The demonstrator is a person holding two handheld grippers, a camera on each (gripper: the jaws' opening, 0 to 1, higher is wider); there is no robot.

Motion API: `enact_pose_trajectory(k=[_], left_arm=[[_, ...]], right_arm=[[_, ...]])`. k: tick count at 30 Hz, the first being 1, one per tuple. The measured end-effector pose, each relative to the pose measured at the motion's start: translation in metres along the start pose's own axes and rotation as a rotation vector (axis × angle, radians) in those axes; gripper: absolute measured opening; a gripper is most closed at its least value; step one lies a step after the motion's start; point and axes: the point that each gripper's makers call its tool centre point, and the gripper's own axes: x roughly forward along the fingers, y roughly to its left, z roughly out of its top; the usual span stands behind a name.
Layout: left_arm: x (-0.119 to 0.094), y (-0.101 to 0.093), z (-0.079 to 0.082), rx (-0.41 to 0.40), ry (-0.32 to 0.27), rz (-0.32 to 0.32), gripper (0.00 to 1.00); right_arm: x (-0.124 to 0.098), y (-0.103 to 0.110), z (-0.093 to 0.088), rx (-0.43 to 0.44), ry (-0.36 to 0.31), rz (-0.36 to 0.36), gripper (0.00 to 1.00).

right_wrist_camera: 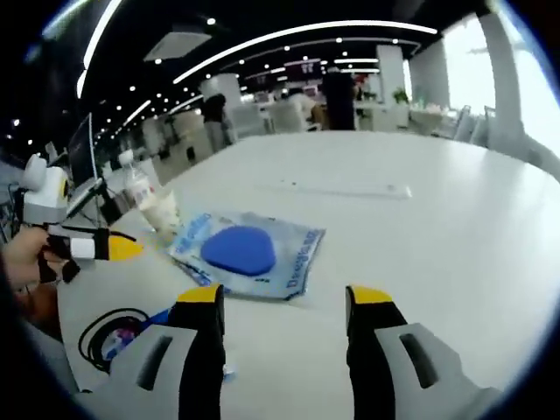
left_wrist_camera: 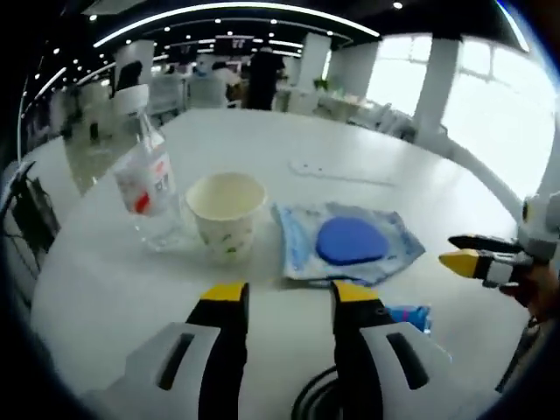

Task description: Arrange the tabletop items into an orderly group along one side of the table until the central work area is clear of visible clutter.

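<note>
Bottle label (left_wrist_camera: 149, 185) print too blurred (red patch only); nothing legible.

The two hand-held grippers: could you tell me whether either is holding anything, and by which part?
Nothing is held. The left hand-held gripper and the right hand-held gripper both stand open, jaws apart over the bare white table, short of the blue packet.

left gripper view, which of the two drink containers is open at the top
The paper cup: its mouth is open and uncovered, while the plastic bottle beside it wears a white cap.
</note>
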Motion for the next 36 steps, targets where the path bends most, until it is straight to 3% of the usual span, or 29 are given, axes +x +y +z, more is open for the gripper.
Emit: enact_pose_trajectory(k=[7, 10, 15, 21, 30, 36], left_arm=[[-0.024, -0.020, 0.000, 0.022, -0.017, -0.070, 0.55], [-0.034, -0.035, 0.000, 0.055, -0.042, -0.147, 0.68], [-0.050, -0.039, -0.006, 0.095, -0.038, -0.181, 0.81], [-0.076, -0.041, -0.009, 0.134, -0.065, -0.214, 0.99], [-0.108, -0.053, -0.020, 0.175, -0.075, -0.283, 0.99], [-0.121, -0.059, -0.028, 0.211, -0.077, -0.307, 0.99]], right_arm=[[-0.017, 0.027, 0.003, -0.015, 0.008, 0.072, 0.70], [-0.026, 0.036, 0.003, -0.032, 0.013, 0.094, 0.76], [-0.040, 0.049, 0.000, -0.067, 0.022, 0.138, 0.86], [-0.054, 0.059, -0.009, -0.166, 0.049, 0.158, 0.96], [-0.064, 0.068, -0.024, -0.214, 0.059, 0.201, 0.99], [-0.061, 0.073, -0.029, -0.261, 0.050, 0.246, 0.92]])
